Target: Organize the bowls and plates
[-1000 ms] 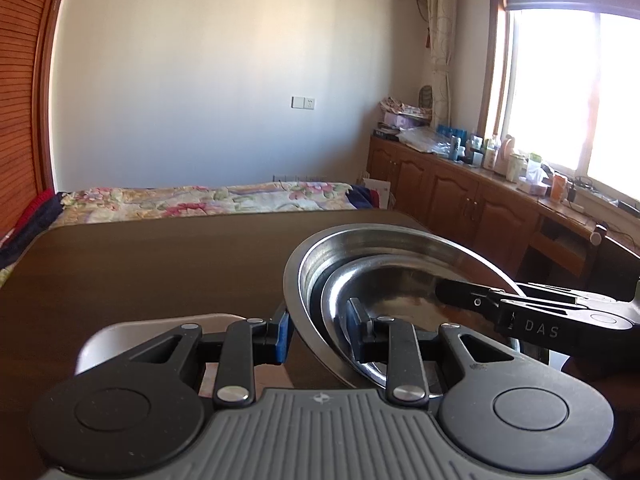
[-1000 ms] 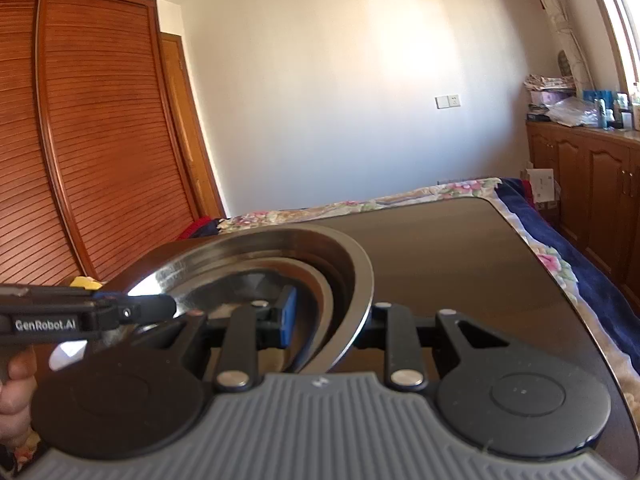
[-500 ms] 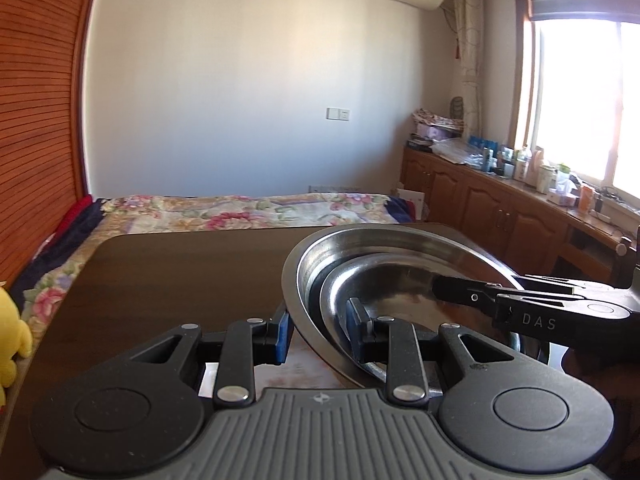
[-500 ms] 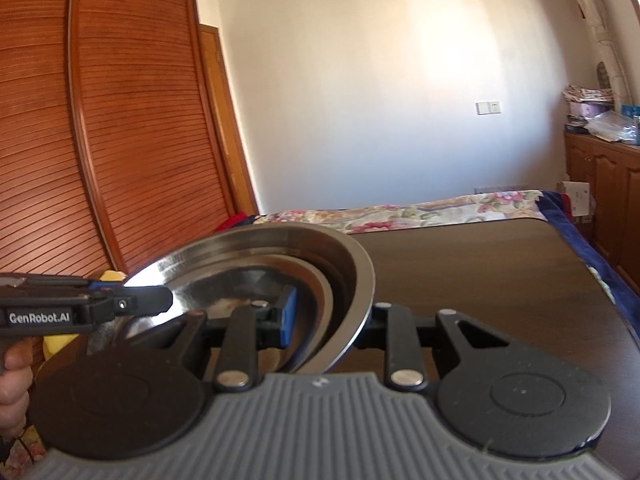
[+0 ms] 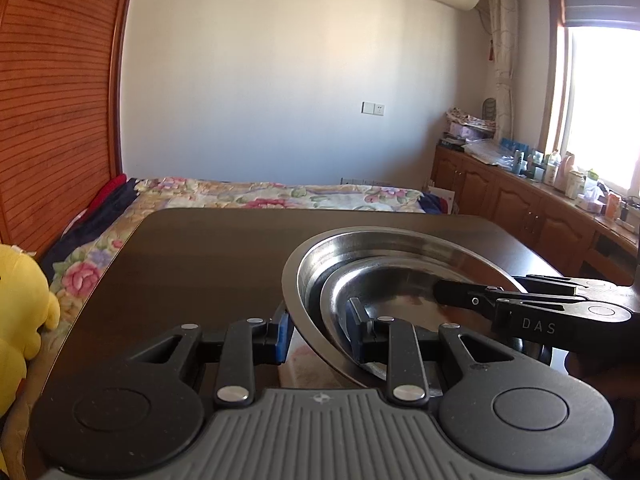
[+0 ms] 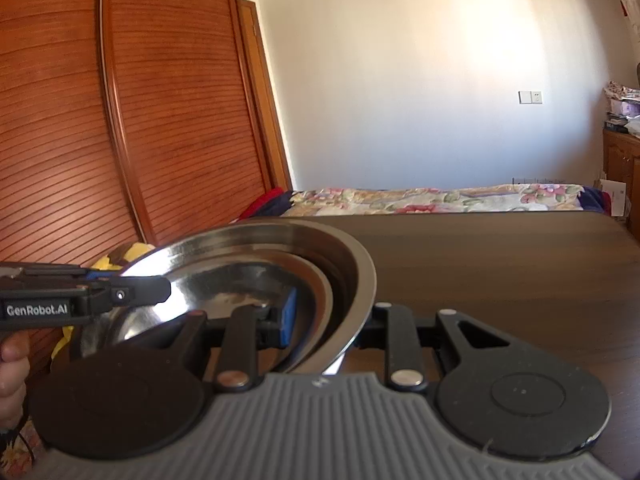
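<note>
**Two claws pinch one bowl stack**

The steel bowl, a smaller bowl nested inside, hangs above the desk; the left claw pinches its near rim; the right claw pinches the opposite rim.

- The view from both wrist cameras swung leftward, so the wardrobe filled more of the frame.
- A yellow plush toy came into the left view.
- The window slid toward the right edge.
- The grey item under the bowls dropped from sight.
</note>
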